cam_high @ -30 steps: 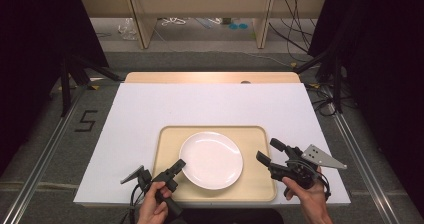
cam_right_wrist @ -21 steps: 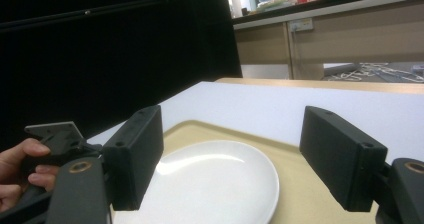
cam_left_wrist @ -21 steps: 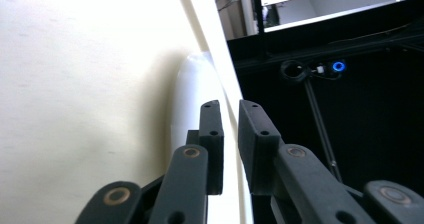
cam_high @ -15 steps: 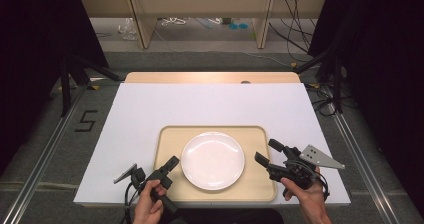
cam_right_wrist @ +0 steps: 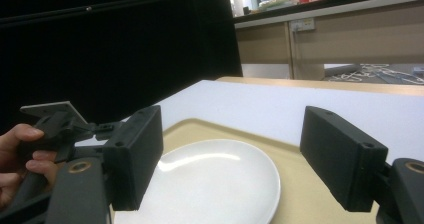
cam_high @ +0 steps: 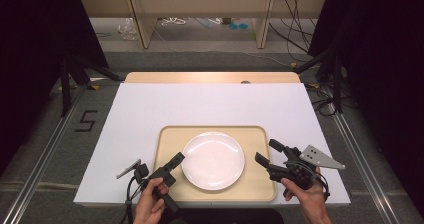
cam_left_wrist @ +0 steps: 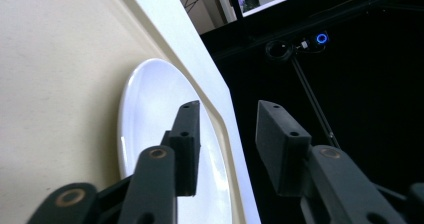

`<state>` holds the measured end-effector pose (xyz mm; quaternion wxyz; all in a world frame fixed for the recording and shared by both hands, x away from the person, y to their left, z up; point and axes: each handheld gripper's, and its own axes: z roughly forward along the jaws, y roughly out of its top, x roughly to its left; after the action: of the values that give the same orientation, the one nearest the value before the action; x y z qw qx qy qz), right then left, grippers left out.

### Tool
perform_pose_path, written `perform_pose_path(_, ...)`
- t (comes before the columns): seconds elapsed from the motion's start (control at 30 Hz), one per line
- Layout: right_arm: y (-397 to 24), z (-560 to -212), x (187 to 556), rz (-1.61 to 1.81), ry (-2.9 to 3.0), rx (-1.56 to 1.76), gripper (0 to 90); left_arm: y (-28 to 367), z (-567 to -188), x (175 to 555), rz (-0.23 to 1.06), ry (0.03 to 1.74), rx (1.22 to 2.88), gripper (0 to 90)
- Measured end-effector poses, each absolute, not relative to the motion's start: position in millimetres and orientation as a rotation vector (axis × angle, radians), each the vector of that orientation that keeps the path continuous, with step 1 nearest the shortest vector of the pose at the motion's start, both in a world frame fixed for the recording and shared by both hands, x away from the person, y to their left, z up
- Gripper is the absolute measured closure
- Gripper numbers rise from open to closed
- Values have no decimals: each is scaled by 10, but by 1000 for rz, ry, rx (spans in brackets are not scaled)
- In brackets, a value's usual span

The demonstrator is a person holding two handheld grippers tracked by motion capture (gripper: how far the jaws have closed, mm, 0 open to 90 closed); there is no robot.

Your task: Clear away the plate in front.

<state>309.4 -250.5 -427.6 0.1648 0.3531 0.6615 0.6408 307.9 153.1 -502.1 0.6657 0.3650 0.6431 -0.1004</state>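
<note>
white plate point(cam_high: 213, 159) lies flat in the middle of a beige tray point(cam_high: 167, 139), near edge of the worktop point(cam_high: 150, 109), which is covered by a white sheet. left claw point(cam_high: 176, 160) sits at the plate's left rim, low over the tray; jaws have just been opening, now partly spread, nothing pinched. in the left gripper view the plate point(cam_left_wrist: 150, 114) edge runs beside one jaw, tray point(cam_left_wrist: 55, 74) behind it. right claw point(cam_high: 270, 152) hovers just off the plate's right side, over the tray's right edge, jaws spread wide and empty. right gripper view: plate point(cam_right_wrist: 210, 184) between and beyond the jaws, other hand point(cam_right_wrist: 20, 154) at far left.
</note>
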Motion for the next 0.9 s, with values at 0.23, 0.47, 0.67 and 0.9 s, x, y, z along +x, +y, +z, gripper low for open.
perform_pose_path(0.23,-2501,-4289,3097,1820,1884,1000,262,1541,-4900,3105,-161,1395,900,507)
perform_pose_path(0.47,-2501,-4295,3096,1810,1886,1016,262,1634,-4751,3099,80,1310,1107,406)
perform_pose_path(0.67,-2503,-4297,3098,1810,1886,1007,259,1640,-4627,3073,214,1261,1202,347)
perform_pose_path(0.9,-2497,-4298,3100,1814,1883,1006,259,1597,-4517,3043,299,1180,1296,303)
